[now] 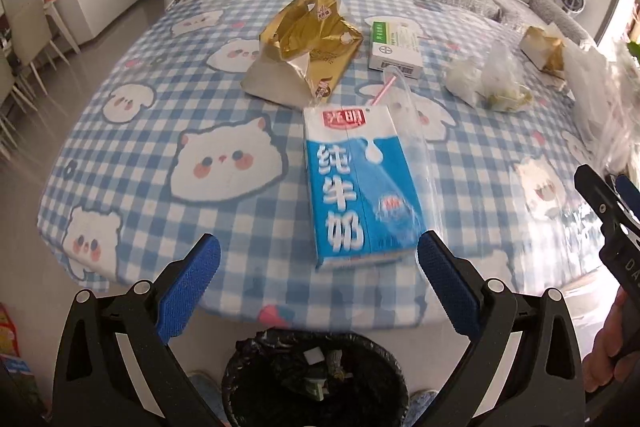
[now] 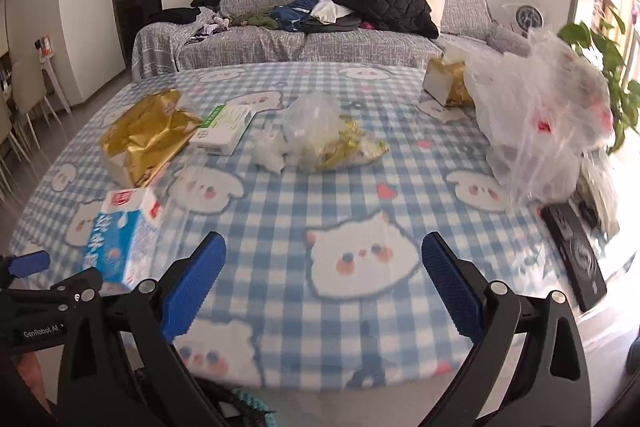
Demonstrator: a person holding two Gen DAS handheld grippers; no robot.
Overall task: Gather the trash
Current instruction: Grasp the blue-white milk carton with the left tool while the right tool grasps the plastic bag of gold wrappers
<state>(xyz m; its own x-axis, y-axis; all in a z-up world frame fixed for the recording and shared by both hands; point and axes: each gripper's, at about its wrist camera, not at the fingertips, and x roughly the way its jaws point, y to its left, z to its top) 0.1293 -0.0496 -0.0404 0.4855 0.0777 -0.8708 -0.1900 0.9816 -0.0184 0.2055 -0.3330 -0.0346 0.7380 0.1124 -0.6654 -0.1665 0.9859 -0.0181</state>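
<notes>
A blue and white milk carton (image 1: 358, 183) with a pink straw lies flat on the table near its front edge; it also shows in the right wrist view (image 2: 120, 239). My left gripper (image 1: 320, 267) is open and empty, just short of the carton's near end. A crumpled gold bag (image 1: 308, 47) (image 2: 148, 137), a white and green box (image 1: 394, 45) (image 2: 224, 127) and clear bags of scraps (image 1: 492, 79) (image 2: 324, 139) lie farther back. My right gripper (image 2: 324, 275) is open and empty over the tablecloth. A black-lined trash bin (image 1: 316, 379) stands below the table edge.
The table (image 2: 360, 187) has a blue checked cloth with animal faces. A big clear plastic bag (image 2: 548, 123) and a tissue box (image 2: 444, 83) sit at the right, a black device (image 2: 576, 259) at the right edge. A cluttered sofa (image 2: 312, 23) stands behind.
</notes>
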